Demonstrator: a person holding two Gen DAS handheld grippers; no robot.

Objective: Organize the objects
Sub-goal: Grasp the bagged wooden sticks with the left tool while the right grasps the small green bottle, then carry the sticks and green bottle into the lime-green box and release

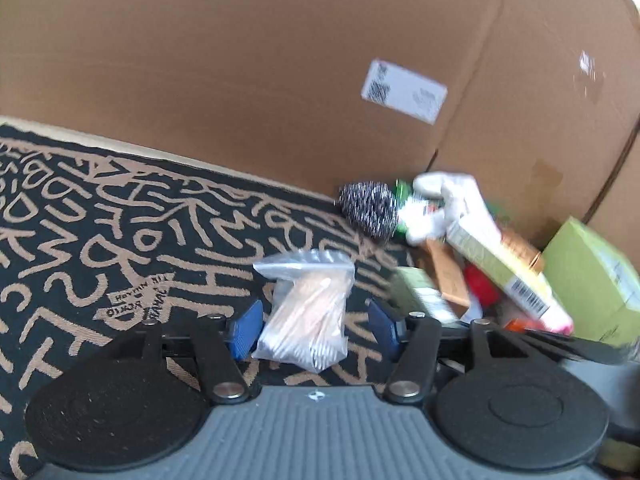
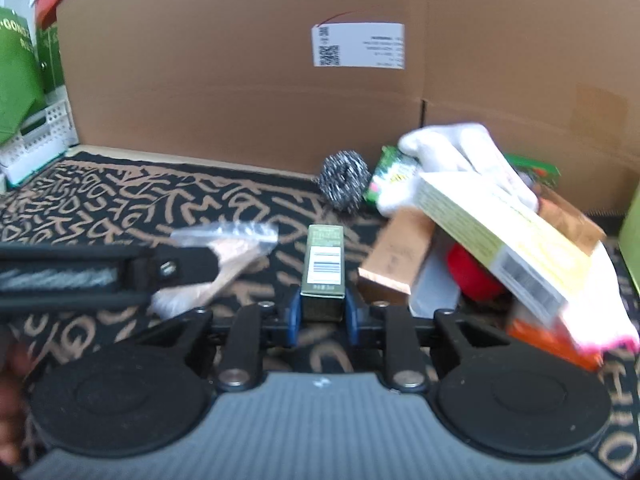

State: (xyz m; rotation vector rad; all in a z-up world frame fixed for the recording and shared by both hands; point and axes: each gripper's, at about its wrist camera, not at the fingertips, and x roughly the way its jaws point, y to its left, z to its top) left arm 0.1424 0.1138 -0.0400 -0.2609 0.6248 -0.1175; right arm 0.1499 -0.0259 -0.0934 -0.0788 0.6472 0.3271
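The right tongs point(image 2: 322, 312) are clenching a small olive-green box point(image 2: 323, 266), their blue pads point(image 2: 294, 314) pressing against both of its sides; the box is lying flat on the counter point(image 2: 120, 200), which is covered by a black cloth with tan lettering, and its barcoded end is facing up. The left tongs point(image 1: 314, 326) are standing about half spread around a clear zip bag of wooden sticks point(image 1: 306, 312); one blue pad point(image 1: 244, 330) is sitting just beside the bag's left edge and the other is a little apart from its right edge, so the bag is lying released on the cloth between them. Along the counter's far edge a big cardboard box point(image 2: 240, 80) with a white label is standing upright. Near that far edge a steel scourer point(image 2: 344, 180) is resting, and toward the far right corner a heap is lying: a white glove point(image 2: 452, 148), a long pale-yellow carton point(image 2: 500, 236) tilting over a copper-coloured box point(image 2: 396, 256), and something red point(image 2: 472, 276).
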